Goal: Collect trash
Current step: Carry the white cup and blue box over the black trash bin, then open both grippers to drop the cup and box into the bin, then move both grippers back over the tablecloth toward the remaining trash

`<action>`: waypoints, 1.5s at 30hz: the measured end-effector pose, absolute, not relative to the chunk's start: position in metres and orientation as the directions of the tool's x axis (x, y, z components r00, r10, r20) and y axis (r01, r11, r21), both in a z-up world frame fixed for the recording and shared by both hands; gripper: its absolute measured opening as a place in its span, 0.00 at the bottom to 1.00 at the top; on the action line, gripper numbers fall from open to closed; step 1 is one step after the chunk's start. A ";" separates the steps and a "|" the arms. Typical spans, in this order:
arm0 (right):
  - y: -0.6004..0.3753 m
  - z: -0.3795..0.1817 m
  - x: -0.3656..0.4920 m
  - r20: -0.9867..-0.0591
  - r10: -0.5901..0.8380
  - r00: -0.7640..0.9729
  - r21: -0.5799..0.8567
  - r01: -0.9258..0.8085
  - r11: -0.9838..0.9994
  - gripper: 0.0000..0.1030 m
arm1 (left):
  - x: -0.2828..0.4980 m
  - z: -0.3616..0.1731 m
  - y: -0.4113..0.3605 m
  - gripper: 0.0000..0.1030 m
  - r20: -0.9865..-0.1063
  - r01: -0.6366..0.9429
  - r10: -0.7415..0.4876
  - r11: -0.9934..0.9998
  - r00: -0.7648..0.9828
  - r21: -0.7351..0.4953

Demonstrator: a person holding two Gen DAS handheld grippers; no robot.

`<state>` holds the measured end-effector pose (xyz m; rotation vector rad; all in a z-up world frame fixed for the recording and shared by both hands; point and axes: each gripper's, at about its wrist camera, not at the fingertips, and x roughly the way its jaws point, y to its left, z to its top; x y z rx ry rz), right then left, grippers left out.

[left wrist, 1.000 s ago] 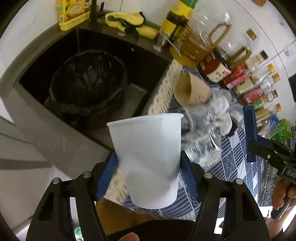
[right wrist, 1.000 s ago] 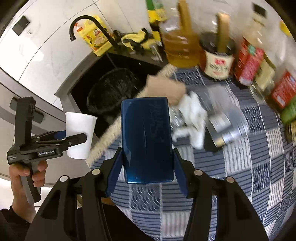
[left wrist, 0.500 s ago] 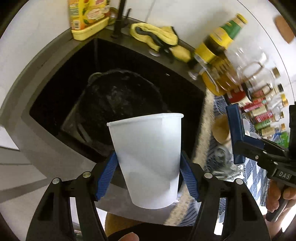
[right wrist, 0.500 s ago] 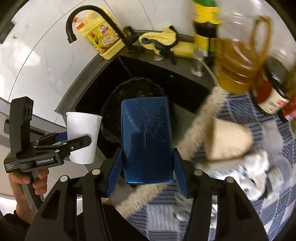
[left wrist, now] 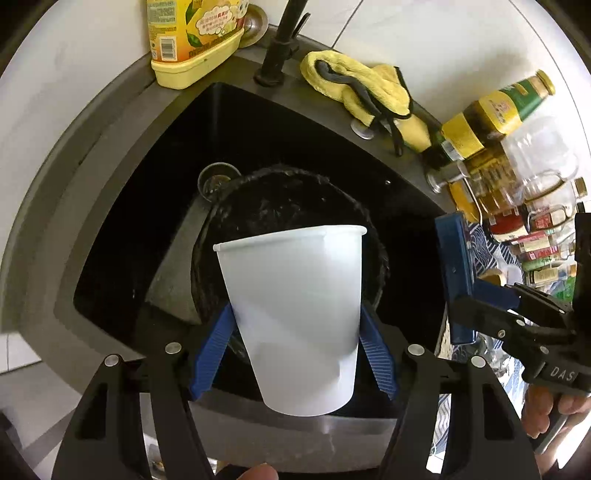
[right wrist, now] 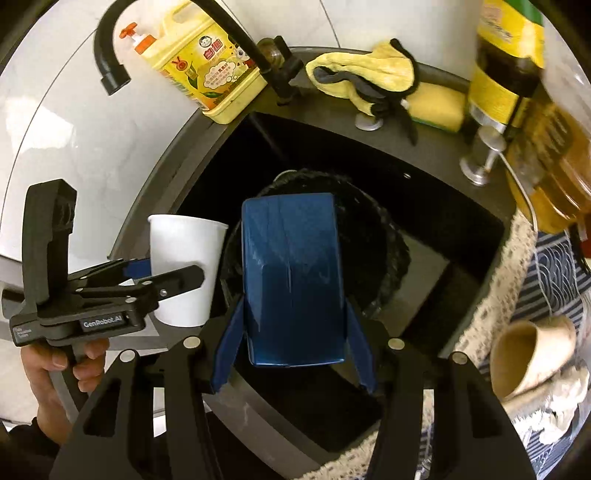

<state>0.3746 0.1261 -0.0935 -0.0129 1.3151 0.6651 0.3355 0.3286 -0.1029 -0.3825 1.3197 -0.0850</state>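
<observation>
1. Since a second ago both grippers have been carried off the blue-and-white patterned tablecloth (right wrist: 554, 266) and across to the dark sink (left wrist: 122, 206), which now fills both views.
2. The white paper cup (left wrist: 295, 317) is clamped about its lower half between the blue pads of the left gripper (left wrist: 295, 354), whose jaws are held roughly half open around it; the cup is upright, mouth up.
3. The cup is seen above the near edge of the black-bagged round bin (left wrist: 288, 199) standing inside the sink.
4. The glossy dark blue flat rectangular packet (right wrist: 293, 280) is gripped by its lower sides in the right gripper (right wrist: 293, 354), jaws likewise part-way closed on it.
5. The packet is held over the bin's mouth, just beside the cup.
6. A yellow detergent bottle (right wrist: 199, 66), a black tap (right wrist: 184, 22) and a yellow cloth (right wrist: 365, 77) are ranged along the sink's far rim.
7. A brown paper cup (right wrist: 528, 354) is left lying on its side on the tablecloth.
</observation>
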 end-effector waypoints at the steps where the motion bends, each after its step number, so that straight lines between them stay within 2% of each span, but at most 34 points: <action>1: 0.128 -0.097 0.378 -0.892 0.442 0.092 0.359 -0.450 0.818 0.52 | 0.338 -0.105 0.331 0.65 -0.926 -0.155 -0.280 0.933 0.253 -0.324; 12: 0.144 -0.125 0.414 -0.907 0.421 0.022 0.379 -0.395 0.837 0.53 | 0.373 -0.140 0.342 0.66 -0.925 -0.190 -0.328 0.912 0.191 -0.363; 14: 0.141 -0.128 0.418 -0.905 0.424 0.015 0.388 -0.373 0.843 0.56 | 0.376 -0.144 0.341 0.72 -0.925 -0.192 -0.335 0.910 0.179 -0.367; 16: 0.138 -0.129 0.420 -0.905 0.425 0.018 0.392 -0.354 0.849 0.61 | 0.378 -0.147 0.339 0.73 -0.925 -0.185 -0.341 0.911 0.166 -0.369; 19: 0.132 -0.130 0.422 -0.905 0.425 0.025 0.393 -0.338 0.855 0.61 | 0.379 -0.150 0.338 0.73 -0.928 -0.183 -0.337 0.914 0.157 -0.362; 36: 0.090 -0.092 0.378 -0.892 0.430 0.143 0.374 -0.300 0.877 0.61 | 0.344 -0.120 0.334 0.74 -0.913 -0.161 -0.336 0.912 0.230 -0.377; 45: 0.057 -0.070 0.348 -0.891 0.404 0.206 0.339 -0.289 0.895 0.66 | 0.316 -0.109 0.324 0.74 -0.920 -0.143 -0.310 0.926 0.239 -0.350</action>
